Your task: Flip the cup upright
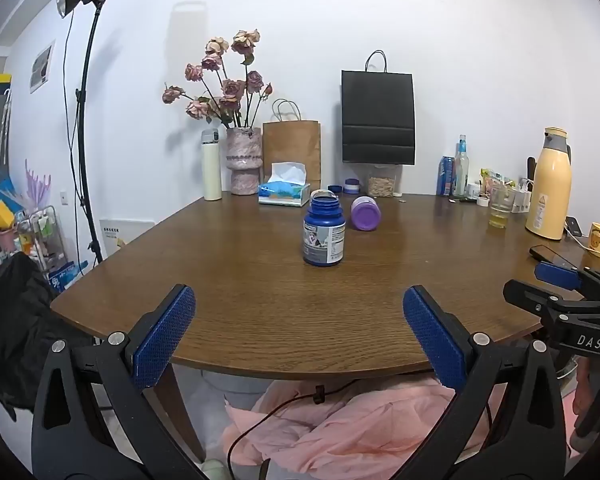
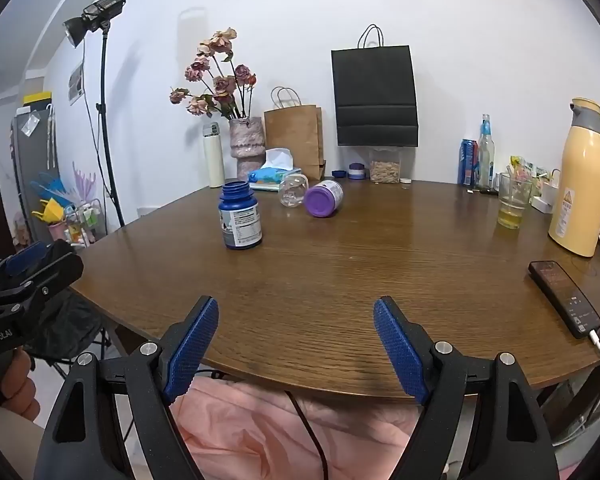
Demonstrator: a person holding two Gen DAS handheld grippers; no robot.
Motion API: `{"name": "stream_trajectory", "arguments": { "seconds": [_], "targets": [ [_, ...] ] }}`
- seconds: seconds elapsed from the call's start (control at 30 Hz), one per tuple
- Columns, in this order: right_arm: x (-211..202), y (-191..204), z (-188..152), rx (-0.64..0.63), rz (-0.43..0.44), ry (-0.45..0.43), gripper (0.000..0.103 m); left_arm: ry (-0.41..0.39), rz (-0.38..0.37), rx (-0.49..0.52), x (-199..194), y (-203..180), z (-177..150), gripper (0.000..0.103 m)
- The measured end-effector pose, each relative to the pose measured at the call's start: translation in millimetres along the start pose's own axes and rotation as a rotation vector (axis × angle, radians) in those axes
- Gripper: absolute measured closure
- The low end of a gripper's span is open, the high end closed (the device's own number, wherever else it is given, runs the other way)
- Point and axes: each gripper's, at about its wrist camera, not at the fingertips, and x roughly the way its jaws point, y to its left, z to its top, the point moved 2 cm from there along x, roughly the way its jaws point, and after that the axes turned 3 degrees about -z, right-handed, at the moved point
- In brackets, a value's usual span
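Both wrist views, read left to right, with the blue bottle (image 2: 240, 218) as landmark. Far left of it, off the table, stands a studio light stand (image 2: 104, 120). Behind it and slightly left, against the wall, are a vase of dried roses (image 2: 247, 140) and a tissue box (image 2: 274, 174). The bottle itself stands upright and uncapped on the wooden table (image 2: 380, 272). Just right of it and a little further back, a clear jar (image 2: 293, 191) lies on its side. Touching or nearly touching that jar on its right lies the purple cup (image 2: 323, 199), also tipped, with its flat base turned toward the cameras. This is taken to be the task's object, though the clear jar is equally unrighted. The cup appears to be small, rigid plastic, so probably light, smooth and free to roll on the polished wood. A grip across its round wall near mid-length, from the open right side, seems safest and keeps clear of the jar. Well right of the bottle stand a drinking glass (image 2: 512, 204) holding yellow liquid and a yellow carafe (image 2: 578, 184). A charging phone (image 2: 564, 298) lies nearer the table edge. The left gripper (image 1: 299, 294) and right gripper (image 2: 296, 304) both hover at the near edge, well short of the bottle, jaws spread wide and holding nothing.
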Motion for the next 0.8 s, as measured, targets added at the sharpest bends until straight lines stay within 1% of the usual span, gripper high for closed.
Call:
{"name": "stream_trajectory", "arguments": {
  "seconds": [0.07,0.1,0.17,0.23,0.63,0.8],
  "targets": [
    [0.4,-1.2,-0.3,-0.002,0.005,0.002,0.019,-0.001,-0.001,0.001,-1.4,-0.4,-0.3,0.000],
    [0.4,-2.3,-0.3,-0.003,0.006,0.002,0.019,0.025,0.007,0.009,2.9,-1.9,0.1,0.000],
    [-0.3,-5.2,-0.1,-0.006,0.008,0.000,0.019,0.011,0.004,0.017,0.8,-3.7,-0.2,0.000],
    [0.4,2.0,-0.6,-0.012,-0.002,0.003,0.019,0.007,0.004,0.018,1.0,-6.9,0.5,0.000],
    [1.6,3.1,-2.0,-0.014,0.000,0.006,0.019,0.017,-0.006,0.014,1.0,-2.3,2.9,0.000],
    [1.6,3.8,-2.5,-0.014,0.001,0.007,0.019,0.015,-0.007,0.019,0.2,-2.1,-1.3,0.000]
  ]
}}
